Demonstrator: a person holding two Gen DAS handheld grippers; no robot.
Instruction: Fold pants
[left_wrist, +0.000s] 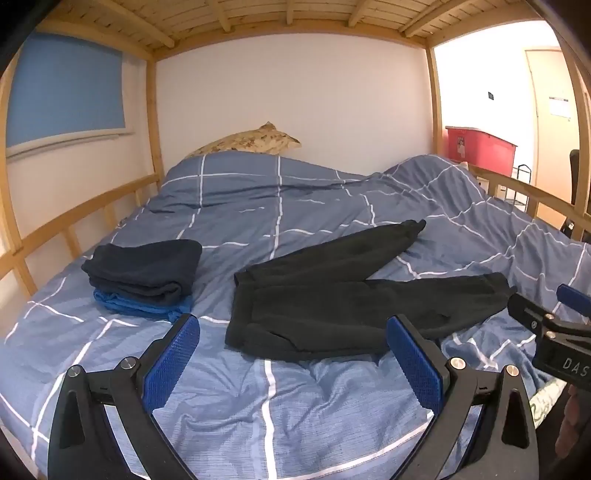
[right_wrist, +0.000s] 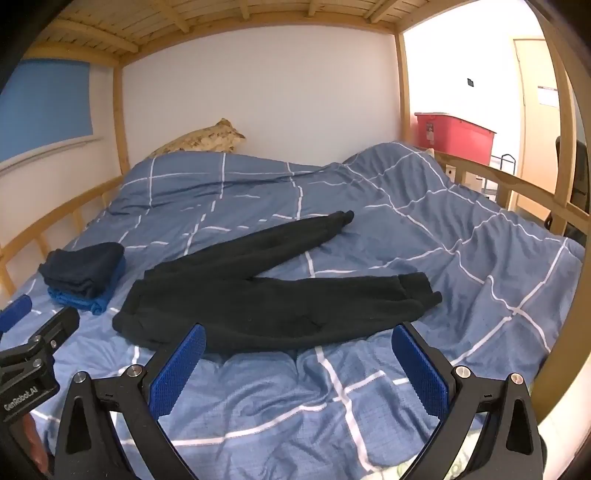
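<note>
Lying flat on the bed's duvet (left_wrist: 332, 192), legs splayed, black pants (left_wrist: 332, 306) sit just ahead of both tongs — left (left_wrist: 291, 354) and right (right_wrist: 299, 365) — each spread wide, gripping nothing.

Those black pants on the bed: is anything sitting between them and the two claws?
Nothing visible. The black pants lie spread on the blue duvet, just beyond the open left claw and right claw. The folded pile sits off to the left, apart from them.
</note>
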